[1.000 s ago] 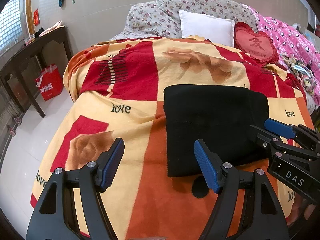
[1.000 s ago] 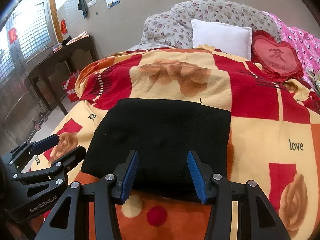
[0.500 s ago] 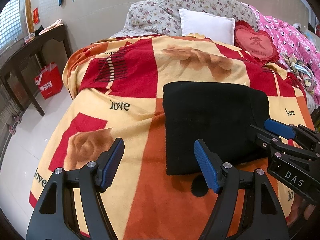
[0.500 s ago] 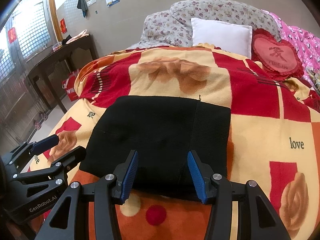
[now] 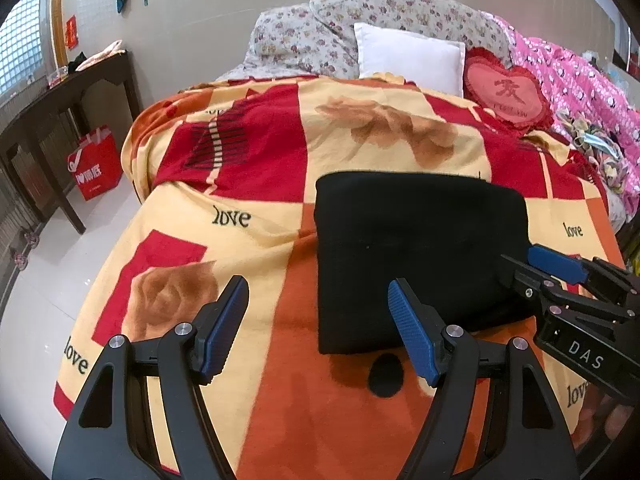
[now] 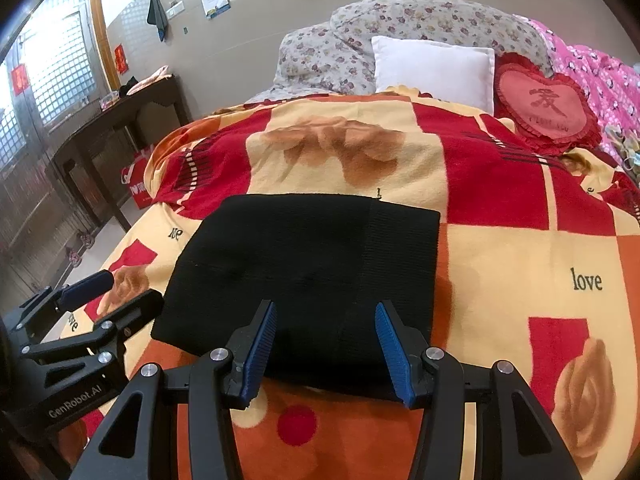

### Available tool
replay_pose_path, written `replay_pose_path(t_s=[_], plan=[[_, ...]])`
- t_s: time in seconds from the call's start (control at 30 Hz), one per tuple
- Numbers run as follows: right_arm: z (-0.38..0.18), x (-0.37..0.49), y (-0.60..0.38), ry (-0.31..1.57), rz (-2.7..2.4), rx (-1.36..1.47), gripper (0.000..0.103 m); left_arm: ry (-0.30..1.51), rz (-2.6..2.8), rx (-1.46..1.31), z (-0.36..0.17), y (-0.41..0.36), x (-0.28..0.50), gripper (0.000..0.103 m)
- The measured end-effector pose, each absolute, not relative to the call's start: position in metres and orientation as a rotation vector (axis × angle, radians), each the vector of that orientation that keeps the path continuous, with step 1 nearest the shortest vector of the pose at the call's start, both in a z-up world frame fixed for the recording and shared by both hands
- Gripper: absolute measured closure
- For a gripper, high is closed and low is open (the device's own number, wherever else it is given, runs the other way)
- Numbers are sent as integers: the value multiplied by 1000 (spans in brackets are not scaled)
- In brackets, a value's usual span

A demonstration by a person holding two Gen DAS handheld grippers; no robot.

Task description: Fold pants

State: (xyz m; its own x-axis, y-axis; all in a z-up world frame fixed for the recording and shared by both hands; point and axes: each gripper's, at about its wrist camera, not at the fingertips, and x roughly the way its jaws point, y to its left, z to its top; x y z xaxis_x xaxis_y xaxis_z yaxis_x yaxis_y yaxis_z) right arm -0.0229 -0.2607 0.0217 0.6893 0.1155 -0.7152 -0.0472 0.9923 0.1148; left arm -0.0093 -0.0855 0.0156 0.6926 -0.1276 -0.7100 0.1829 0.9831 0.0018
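You are holding left gripper (image 5: 318,330) and right gripper (image 6: 325,350) wide, empty, backing slightly off; black knit pants (image 6: 308,264) lying folded square on orange-red patterned bed blanket (image 6: 520,248), unchanged: folding looking finished.

A bed is covered by a red, orange and cream blanket (image 5: 248,184) printed with roses and the word "love". At its head lie floral pillows (image 5: 320,36), a white pillow (image 5: 408,56) and a red heart-shaped cushion (image 5: 506,94); a pink quilt (image 5: 580,80) runs along one side. Beside the bed stands a dark wooden side table (image 5: 60,92), with a red shopping bag (image 5: 96,164) on the floor underneath.
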Motion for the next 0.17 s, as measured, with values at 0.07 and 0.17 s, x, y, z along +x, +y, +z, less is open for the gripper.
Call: replay_pose_path(t_s=[0.07, 0.17], plan=[[22, -25, -267, 802, 80, 97, 53, 769, -173, 74, 18, -86, -11, 30], [23, -28, -284, 797, 41, 98, 53, 765, -187, 78, 20, -88, -13, 30]])
